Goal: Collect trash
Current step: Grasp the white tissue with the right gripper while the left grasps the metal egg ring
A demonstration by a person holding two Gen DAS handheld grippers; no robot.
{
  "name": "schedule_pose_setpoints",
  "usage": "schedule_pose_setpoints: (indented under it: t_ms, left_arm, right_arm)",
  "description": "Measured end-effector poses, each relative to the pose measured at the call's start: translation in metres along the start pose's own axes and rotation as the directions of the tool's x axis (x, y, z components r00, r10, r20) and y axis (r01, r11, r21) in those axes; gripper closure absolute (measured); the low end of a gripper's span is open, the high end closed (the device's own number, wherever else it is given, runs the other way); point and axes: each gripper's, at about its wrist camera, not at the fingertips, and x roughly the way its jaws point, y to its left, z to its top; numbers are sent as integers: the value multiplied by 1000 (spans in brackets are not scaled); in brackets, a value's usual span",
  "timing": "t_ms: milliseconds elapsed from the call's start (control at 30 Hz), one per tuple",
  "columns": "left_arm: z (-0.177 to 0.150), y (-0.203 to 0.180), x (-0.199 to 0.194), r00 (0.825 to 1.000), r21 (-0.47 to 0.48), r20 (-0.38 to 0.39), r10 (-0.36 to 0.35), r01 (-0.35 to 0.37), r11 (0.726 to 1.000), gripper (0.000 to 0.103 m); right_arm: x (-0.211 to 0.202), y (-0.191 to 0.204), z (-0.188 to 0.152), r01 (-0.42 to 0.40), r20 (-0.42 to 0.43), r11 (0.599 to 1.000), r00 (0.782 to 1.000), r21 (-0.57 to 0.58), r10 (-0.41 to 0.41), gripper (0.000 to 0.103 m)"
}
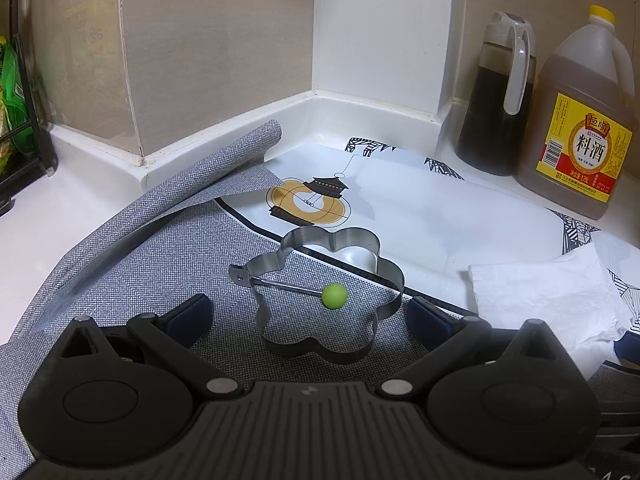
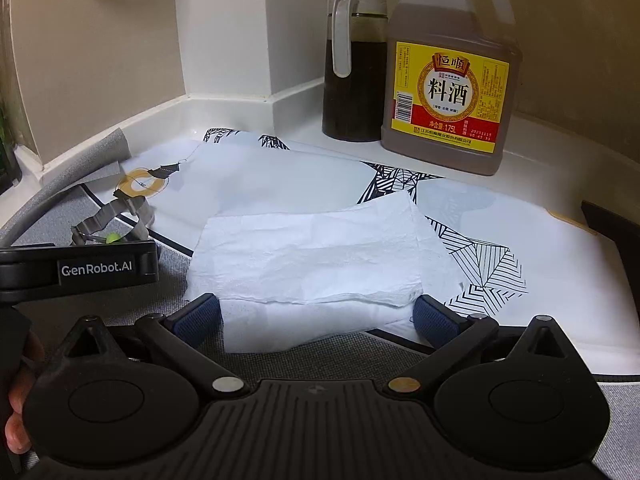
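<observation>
Nothing collected yet — my right gripper [image 2: 316,314] has its fingers spread around the crumpled tissue [image 2: 308,264] on the worktop's mat; my left gripper [image 1: 310,318] gapes empty around the egg ring [image 1: 320,292].

1 paper towel [image 2: 308,256] | 2 bottles [image 2: 450,80] (both dark) | 1 egg ring [image 1: 326,292]

The big cooking wine jug [image 2: 452,76] carries a yellow and red label [image 2: 450,96]. On it stand the brand "恒顺" at the top, the large characters "料酒" in the middle, and "1.75L" on the red band below. A barcode is at its left edge; the small print cannot be read. The left hand-held gripper [image 2: 80,270] bears the white words "GenRobot.AI".
</observation>
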Motion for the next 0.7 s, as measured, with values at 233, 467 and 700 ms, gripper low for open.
schedule_pose_setpoints:
  t_ms: [233,467,700]
  left_arm:
    - [0,0,-1,1000,0,0,1,-1,1000,0]
    - [0,0,-1,1000,0,0,1,-1,1000,0]
    - [1,1,1,1000,-1,0,0,0,1000,0]
  right_arm:
    - [1,2,1,9,-5,1000,1000,-13,-9,0]
    - [1,3,1,14,-6,1000,1000,-18,-14,0]
    - [1,3,2,14,-6,1000,1000,-19,-14,0]
